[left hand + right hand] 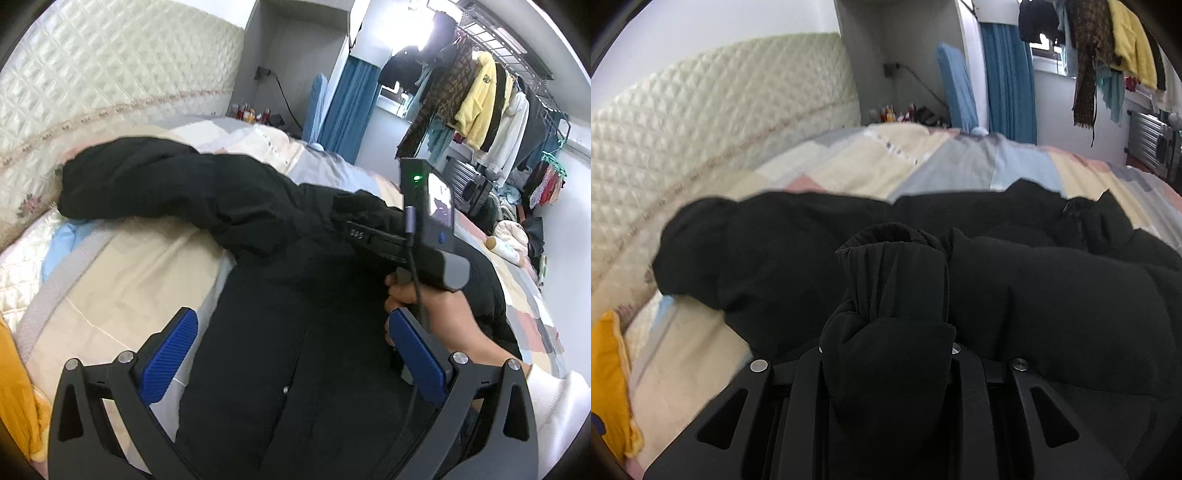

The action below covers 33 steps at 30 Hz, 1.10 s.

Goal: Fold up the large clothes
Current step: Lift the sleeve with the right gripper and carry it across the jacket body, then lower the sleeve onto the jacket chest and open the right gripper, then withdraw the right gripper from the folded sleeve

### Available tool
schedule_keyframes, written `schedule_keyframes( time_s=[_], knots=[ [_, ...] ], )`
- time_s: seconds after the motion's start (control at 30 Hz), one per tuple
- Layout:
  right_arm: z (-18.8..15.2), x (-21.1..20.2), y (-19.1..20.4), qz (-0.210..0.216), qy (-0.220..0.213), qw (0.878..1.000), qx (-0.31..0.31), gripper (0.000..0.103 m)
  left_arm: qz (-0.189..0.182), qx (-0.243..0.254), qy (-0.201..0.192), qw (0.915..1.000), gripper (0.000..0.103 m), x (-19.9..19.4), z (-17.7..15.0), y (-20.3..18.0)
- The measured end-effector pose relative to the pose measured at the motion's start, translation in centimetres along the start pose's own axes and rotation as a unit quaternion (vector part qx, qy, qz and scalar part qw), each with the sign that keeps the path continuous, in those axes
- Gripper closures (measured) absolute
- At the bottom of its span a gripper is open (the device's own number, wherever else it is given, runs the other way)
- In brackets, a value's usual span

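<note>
A large black padded jacket (280,295) lies spread on the bed, one sleeve (140,177) stretched toward the headboard. My left gripper (291,354) is open just above the jacket's body, its blue pads (170,358) wide apart and empty. The right gripper's body (428,236) shows in the left wrist view, held in a hand over the jacket. In the right wrist view my right gripper (886,354) is shut on the jacket's other sleeve (894,280), whose cuff sticks up between the fingers above the jacket (1052,302).
The bed has a patchwork cover (129,266) and a quilted cream headboard (110,74). A yellow cloth (18,387) lies at the left edge. A rack of hanging clothes (480,103) stands far right. Bottles (255,112) sit beside the bed.
</note>
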State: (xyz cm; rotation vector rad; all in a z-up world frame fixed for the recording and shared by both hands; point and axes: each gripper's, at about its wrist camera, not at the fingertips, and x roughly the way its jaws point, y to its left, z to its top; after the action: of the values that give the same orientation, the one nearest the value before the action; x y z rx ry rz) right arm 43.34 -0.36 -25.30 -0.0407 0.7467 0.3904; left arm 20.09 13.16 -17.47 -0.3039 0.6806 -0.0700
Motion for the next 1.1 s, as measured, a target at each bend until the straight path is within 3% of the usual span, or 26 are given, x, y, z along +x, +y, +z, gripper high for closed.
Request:
schedule_keyframes(
  time_s=[0.1, 0.17, 0.23, 0.3, 0.5, 0.87, 1.1],
  knots=[
    [-0.3, 0.3, -0.4, 0.010, 0.009, 1.000, 0.004, 0.082, -0.008, -0.003, 0.007, 0.9999, 0.000, 0.7, -0.1, 0.0],
    [0.1, 0.0, -0.2, 0.025, 0.012, 1.000, -0.006, 0.076, -0.011, -0.001, 0.012, 0.9999, 0.000, 1.2, -0.3, -0.2],
    [0.4, -0.7, -0.2, 0.051, 0.012, 0.999, -0.006, 0.052, -0.016, -0.001, 0.014, 0.9998, 0.000, 1.3, -0.4, -0.4],
    [0.9, -2.2, -0.2, 0.076, 0.005, 0.997, 0.000, 0.034, -0.021, 0.000, 0.012, 0.9997, 0.000, 1.1, -0.4, -0.5],
    [2.5, -8.3, -1.0, 0.079, -0.035, 0.996, -0.005, 0.033, -0.027, 0.006, 0.005, 0.9996, 0.000, 0.6, -0.4, -1.4],
    [1.8, -21.1, -8.9, -0.010, -0.119, 0.993, 0.015, 0.033, -0.027, 0.038, -0.008, 0.9989, 0.000, -0.7, -0.6, -3.8],
    [-0.9, -25.5, -14.4, -0.059, -0.137, 0.988, 0.040, 0.033, -0.023, 0.066, -0.012, 0.9975, 0.000, -1.0, -1.2, -6.1]
  ],
)
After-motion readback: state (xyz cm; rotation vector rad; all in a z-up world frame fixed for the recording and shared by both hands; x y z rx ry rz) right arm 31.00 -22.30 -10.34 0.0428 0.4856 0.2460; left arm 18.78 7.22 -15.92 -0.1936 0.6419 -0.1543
